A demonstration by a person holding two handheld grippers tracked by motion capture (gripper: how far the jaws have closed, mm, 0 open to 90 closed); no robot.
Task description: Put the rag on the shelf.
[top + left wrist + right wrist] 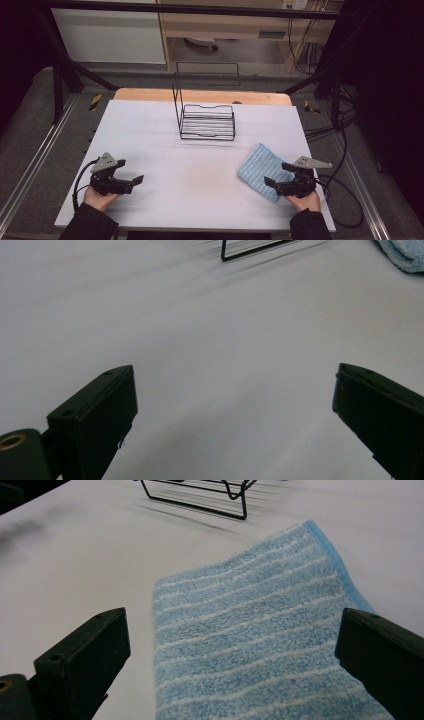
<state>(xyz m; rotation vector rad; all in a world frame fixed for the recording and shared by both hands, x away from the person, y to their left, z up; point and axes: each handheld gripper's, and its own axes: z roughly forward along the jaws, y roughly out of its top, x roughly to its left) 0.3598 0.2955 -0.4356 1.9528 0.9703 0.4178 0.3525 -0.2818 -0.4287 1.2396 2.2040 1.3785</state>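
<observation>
Seen from above: a pale grey table top (165, 150) with a black wire rack (207, 120) standing toward its far middle, tall frame upright at its left end. Lying flat near the right front, a light blue striped folded towel (259, 169). Resting at the towel's near corner, the right gripper (276, 184), jaws apart. Well apart at the left front, the left gripper (136, 181), jaws spread over bare table.

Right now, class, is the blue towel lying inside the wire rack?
No, the blue towel lies flat on the table, apart from the wire rack.
</observation>
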